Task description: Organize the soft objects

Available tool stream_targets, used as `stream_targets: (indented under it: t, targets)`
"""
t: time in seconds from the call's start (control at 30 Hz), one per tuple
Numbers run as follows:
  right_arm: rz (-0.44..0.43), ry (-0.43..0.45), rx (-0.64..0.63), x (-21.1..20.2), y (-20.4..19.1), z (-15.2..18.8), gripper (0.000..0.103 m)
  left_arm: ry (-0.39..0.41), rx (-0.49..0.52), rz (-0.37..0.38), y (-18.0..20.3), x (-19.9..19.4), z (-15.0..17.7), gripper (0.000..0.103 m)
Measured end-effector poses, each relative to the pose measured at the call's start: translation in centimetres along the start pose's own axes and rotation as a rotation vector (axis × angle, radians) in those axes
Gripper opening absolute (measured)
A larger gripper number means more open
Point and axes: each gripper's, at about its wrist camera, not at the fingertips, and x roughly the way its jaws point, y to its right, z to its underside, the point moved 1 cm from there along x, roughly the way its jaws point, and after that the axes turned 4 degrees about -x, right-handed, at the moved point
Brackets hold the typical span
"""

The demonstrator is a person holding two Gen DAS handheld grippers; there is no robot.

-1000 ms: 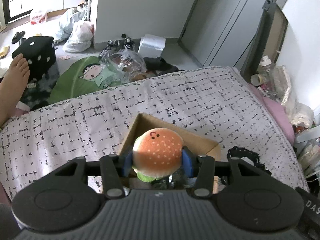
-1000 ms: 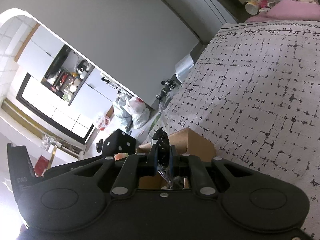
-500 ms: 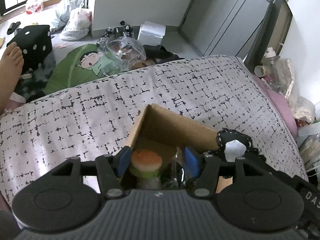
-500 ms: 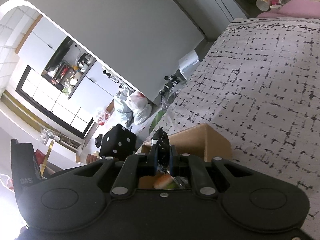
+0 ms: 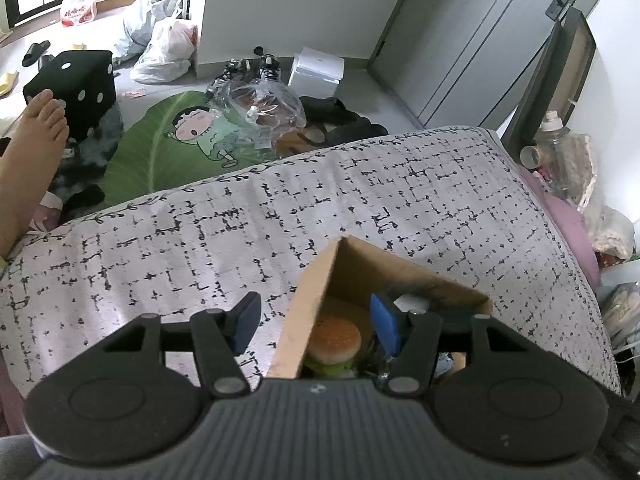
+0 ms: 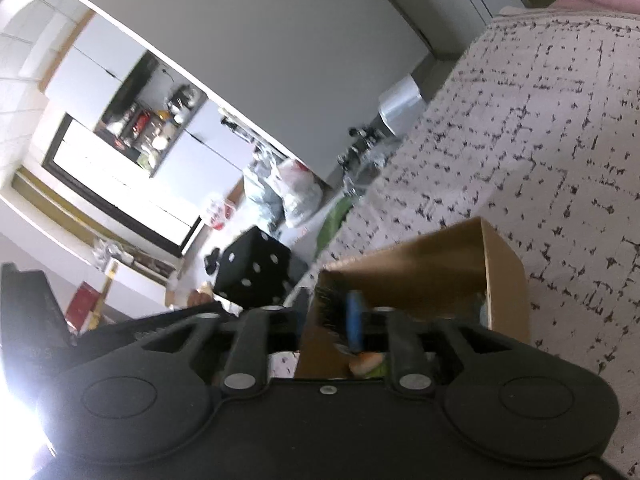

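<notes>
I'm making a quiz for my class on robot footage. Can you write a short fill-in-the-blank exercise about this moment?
1. The burger toy lies inside the cardboard ____.
2. The left gripper is ____, holding nothing.
3. The box sits on a bed cover patterned in black and ____.
4. On the floor stands a black cube with white ____.

Missing words: box; open; white; dots

Grey floor, white walls, and a grey door [image 5: 476, 36] at the back. A bed [image 5: 240, 232] under a black-flecked white cover fills the foreground. Beyond it lie a green leaf-shaped mat [image 5: 160, 152], a black dice stool [image 5: 72, 92] and plastic bags [image 5: 160, 48]; bright window [image 6: 116, 196] glare.
</notes>
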Motion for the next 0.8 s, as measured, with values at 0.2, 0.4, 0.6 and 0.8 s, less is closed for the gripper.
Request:
stream_targets:
  t: [0.2,0.4,0.6,0.8]
  targets:
    - [0.037,0.025,-0.011,-1.5,0.0,0.4,0.039,-0.005,0.004,-0.019,-0.3,-0.9,0.3,0.059]
    - [0.059,0.040,-0.006,-4.5,0.0,1.1,0.043,0.005,0.024,-0.026,0.1,-2.9,1.2,0.069]
    - [0.098,0.024,-0.041,-6.8,-0.3,2.2,0.055,0.020,0.048,-0.009,0.7,-4.9,2.3,0.071]
    - [0.172,0.021,-0.083,-9.0,-1.2,2.8,0.068,0.015,0.090,0.002,0.9,-6.9,3.7,0.078]
